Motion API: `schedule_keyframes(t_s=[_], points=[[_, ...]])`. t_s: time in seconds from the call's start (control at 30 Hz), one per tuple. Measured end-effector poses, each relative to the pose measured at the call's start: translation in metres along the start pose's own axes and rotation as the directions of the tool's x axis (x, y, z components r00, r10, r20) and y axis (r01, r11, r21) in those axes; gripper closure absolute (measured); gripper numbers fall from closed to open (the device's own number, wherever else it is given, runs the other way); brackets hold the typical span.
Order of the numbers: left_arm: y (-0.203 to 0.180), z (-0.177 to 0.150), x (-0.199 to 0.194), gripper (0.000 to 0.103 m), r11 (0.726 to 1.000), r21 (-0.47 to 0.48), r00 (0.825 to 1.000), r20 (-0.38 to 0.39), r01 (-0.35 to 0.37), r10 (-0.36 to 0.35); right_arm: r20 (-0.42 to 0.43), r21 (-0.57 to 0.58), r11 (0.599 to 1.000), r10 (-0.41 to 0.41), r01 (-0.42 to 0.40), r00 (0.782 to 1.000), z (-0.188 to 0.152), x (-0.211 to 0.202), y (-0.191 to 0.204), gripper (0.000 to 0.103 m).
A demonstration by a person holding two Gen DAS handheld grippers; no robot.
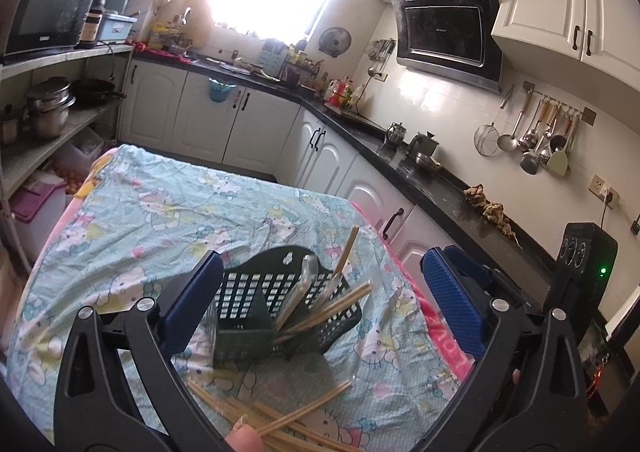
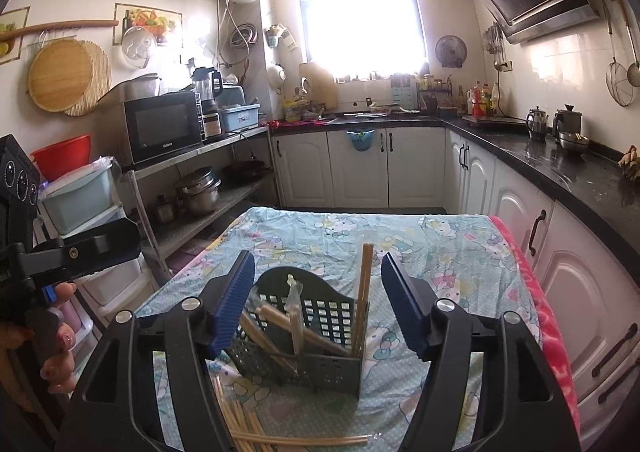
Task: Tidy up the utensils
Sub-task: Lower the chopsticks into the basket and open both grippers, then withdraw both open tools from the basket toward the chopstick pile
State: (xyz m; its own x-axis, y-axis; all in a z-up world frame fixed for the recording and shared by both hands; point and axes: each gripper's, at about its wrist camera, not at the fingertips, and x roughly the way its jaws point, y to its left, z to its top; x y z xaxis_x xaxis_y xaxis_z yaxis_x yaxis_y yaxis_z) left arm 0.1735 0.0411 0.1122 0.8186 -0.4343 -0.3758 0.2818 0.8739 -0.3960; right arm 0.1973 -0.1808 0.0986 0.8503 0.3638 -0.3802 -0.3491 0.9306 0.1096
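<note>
A dark green slotted utensil holder (image 1: 256,300) (image 2: 316,336) stands on the table with the patterned cloth (image 1: 160,212) (image 2: 420,252). Several wooden chopsticks (image 1: 332,308) (image 2: 364,292) and a clear plastic-wrapped utensil (image 1: 300,288) (image 2: 294,304) stand or lean inside it. A loose pile of chopsticks (image 1: 288,416) (image 2: 256,432) lies on the cloth in front of it. My left gripper (image 1: 320,304) is open and empty, above and near the holder. My right gripper (image 2: 318,308) is open and empty, with its jaws on either side of the holder.
White cabinets with a black counter (image 1: 400,168) (image 2: 560,168) run along the right and far side. A metal shelf with a microwave (image 2: 164,128) and pots stands at the left. The other gripper's body shows in each view's edge (image 1: 580,264) (image 2: 60,252).
</note>
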Motion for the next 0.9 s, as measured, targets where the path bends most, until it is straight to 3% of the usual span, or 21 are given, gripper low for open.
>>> schedule_keyframes(t_s=[0.9], points=[[0.017, -0.042, -0.038, 0.011, 0.998, -0.049, 0.999, -0.020, -0.040, 0.039, -0.034, -0.069, 0.997, 0.028, -0.030, 0.999, -0.036, -0.037, 0.022, 0.033]])
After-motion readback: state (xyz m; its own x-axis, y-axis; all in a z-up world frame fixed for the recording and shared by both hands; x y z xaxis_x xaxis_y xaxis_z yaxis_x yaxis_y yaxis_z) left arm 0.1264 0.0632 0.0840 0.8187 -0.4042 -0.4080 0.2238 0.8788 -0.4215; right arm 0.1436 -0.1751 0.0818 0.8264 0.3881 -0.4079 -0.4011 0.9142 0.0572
